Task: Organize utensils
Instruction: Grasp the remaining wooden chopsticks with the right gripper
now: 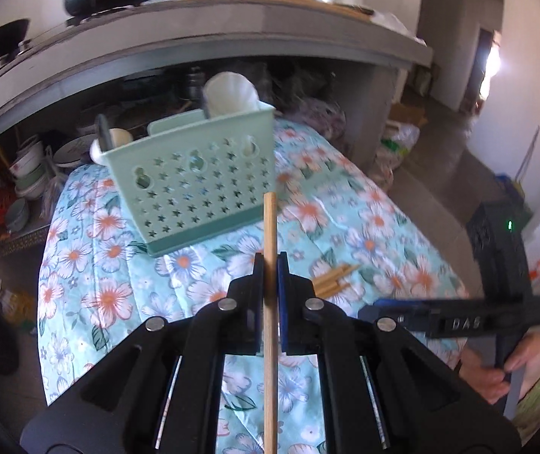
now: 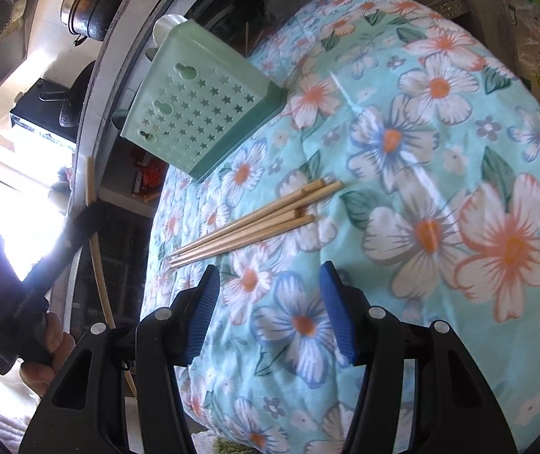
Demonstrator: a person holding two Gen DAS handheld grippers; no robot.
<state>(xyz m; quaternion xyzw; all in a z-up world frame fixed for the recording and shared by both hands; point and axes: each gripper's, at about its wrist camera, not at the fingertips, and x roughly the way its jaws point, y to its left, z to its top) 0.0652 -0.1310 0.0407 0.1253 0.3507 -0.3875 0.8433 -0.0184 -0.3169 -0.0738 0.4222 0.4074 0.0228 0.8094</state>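
We see a floral cloth-covered table [image 2: 440, 151] bearing a green holder [image 2: 198, 109] at ten o'clock, loose chopsticks [image 2: 254, 223] near centre.

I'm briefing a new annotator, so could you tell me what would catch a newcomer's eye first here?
First, the single chopstick clamped upright in the left gripper, just in front of the mint-green utensil basket. Then the loose chopsticks lying on the floral cloth, just ahead of the open right gripper.

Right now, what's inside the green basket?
Above the green basket's rim a white scoop-shaped utensil and a dark-handled one stick up. Its perforated wall hides their lower ends and whatever else is inside. The left gripper holds one chopstick.
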